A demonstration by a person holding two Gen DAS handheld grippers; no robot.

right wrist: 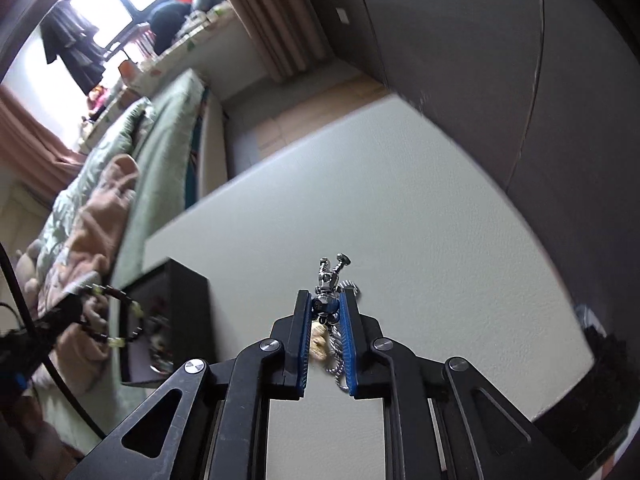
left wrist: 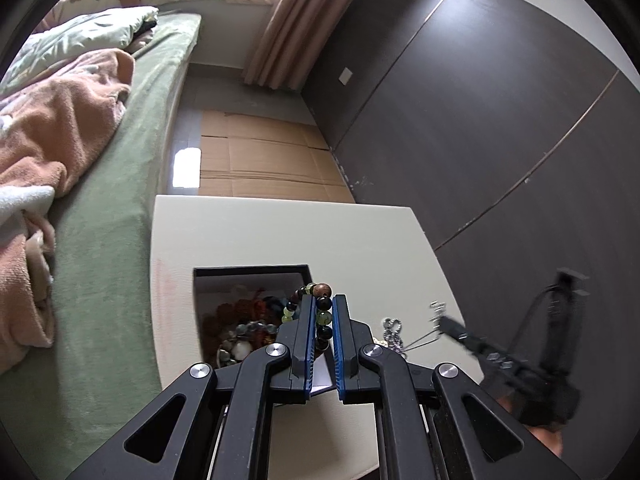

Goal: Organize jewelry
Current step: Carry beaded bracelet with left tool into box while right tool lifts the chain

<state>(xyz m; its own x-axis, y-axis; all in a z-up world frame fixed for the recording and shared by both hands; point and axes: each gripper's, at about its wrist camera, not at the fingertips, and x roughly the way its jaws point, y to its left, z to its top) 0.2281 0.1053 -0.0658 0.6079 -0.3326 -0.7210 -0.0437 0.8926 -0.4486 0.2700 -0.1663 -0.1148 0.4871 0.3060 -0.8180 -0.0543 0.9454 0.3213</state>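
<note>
My left gripper [left wrist: 324, 300] is shut on a bracelet of dark, green and brown beads [left wrist: 322, 290], held above the right edge of an open black box [left wrist: 252, 269] with several pieces of jewelry inside. My right gripper [right wrist: 326, 296] is shut on a silver charm [right wrist: 330, 276]; its chain [right wrist: 338, 364] hangs between the fingers over the white table [right wrist: 400, 200]. In the left wrist view the right gripper [left wrist: 442, 322] shows blurred at the right with the silver chain [left wrist: 392, 332] dangling. The right wrist view shows the left gripper [right wrist: 76, 306] with the bracelet [right wrist: 128, 304] by the box [right wrist: 188, 300].
A small pale piece [right wrist: 318, 338] lies on the table under the right gripper. A bed with green sheet [left wrist: 120, 208] and a pink blanket [left wrist: 60, 128] borders the table's left. Dark cabinet doors [left wrist: 500, 120] stand to the right. Flattened cardboard [left wrist: 260, 160] covers the floor beyond.
</note>
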